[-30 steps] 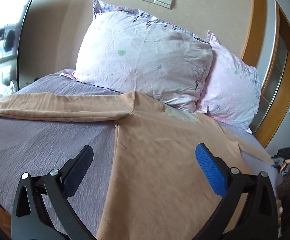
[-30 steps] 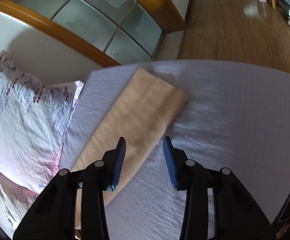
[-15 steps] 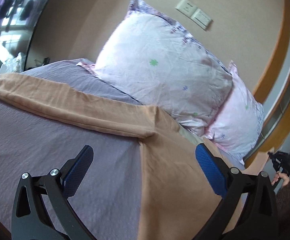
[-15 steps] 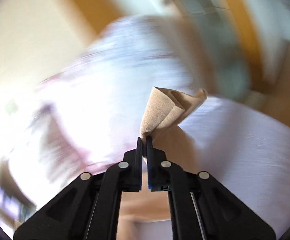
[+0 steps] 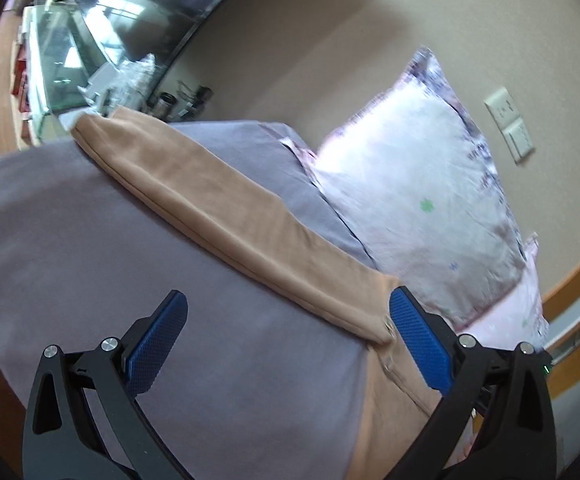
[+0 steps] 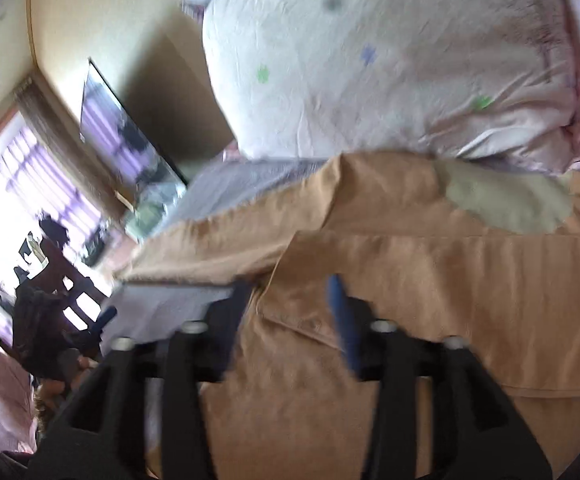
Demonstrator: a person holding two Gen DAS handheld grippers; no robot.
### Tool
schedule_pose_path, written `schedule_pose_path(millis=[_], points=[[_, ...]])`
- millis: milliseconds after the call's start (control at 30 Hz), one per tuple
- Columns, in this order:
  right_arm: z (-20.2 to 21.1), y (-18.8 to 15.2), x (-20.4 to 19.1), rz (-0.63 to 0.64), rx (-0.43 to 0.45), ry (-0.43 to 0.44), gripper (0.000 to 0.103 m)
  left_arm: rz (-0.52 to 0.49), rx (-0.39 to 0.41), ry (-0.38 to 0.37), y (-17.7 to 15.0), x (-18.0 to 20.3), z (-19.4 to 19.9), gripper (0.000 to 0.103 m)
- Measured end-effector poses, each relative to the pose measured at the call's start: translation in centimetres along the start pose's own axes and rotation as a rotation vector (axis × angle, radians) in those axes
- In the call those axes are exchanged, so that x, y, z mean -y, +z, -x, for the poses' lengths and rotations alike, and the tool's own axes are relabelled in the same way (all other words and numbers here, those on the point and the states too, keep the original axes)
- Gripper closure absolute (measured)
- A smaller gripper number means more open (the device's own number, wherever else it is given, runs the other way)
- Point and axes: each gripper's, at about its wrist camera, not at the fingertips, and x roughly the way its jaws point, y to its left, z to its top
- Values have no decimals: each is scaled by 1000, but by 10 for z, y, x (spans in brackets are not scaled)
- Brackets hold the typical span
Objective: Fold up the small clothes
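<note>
A tan long-sleeved shirt [image 6: 430,264] lies flat on a grey-purple bed sheet [image 5: 90,248]. In the left wrist view its left sleeve [image 5: 218,208] stretches out across the sheet toward the bed's far edge. My left gripper [image 5: 286,332] is open and empty above the sheet, its right finger near the armpit. In the right wrist view the right sleeve [image 6: 470,256] lies folded across the shirt's body. My right gripper [image 6: 294,304] is open over the shirt's body, blurred by motion, with the sleeve cuff edge between its fingers.
Two floral white-pink pillows [image 5: 422,192] lean against the beige wall at the head of the bed, also seen in the right wrist view [image 6: 390,60]. A wall socket plate [image 5: 510,124] is above. A glass-topped stand with clutter [image 5: 90,68] stands beyond the bed. A bright window [image 6: 22,184] is at the left.
My right gripper carried the right sleeve over the shirt's body and opened, leaving it folded across. My left gripper swung left toward the outstretched left sleeve, staying open.
</note>
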Motion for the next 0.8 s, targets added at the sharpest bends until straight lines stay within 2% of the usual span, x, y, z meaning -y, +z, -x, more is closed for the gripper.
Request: schedule_pose_path(millis=[33,100,133,200,233,367,500,533,600,633,733,800], points=[[10,7,8,-15,37,-9,38,21,3,20,7,-7,-2,4],[34,8,16,-38,90,-21,35,81,-4,46,20,-24,-7,12],[43,7,21,-47,103,-27,32,122,-11,61,26,-34,-9,19],[63,-5,32,-67,125,-51,28,214,-21,86,35,-55,-14,24],[68,-10,37,-78,128,-57,28,241,-14,106,39,-62,-14,32],[76,-24,46,-128,122,-19,28,311,4,152,52,-76,-15,36],[78,-28,42,-138,119,36,26,325,-4,183,67,-78,-26,39],[80,-29,40,-133,118,45,25,333,-9,202,72,-80,-30,48],[83,-33,36,-122,120,59,24,353,-29,229,78,-86,-37,77],[86,-35,35,-117,124,59,24,343,-49,251,81,-87,-43,97],[99,-41,37,-108,149,42,24,184,-48,323,87,-60,-52,97],[110,-45,41,-111,176,24,24,72,-43,268,89,-18,-56,98]])
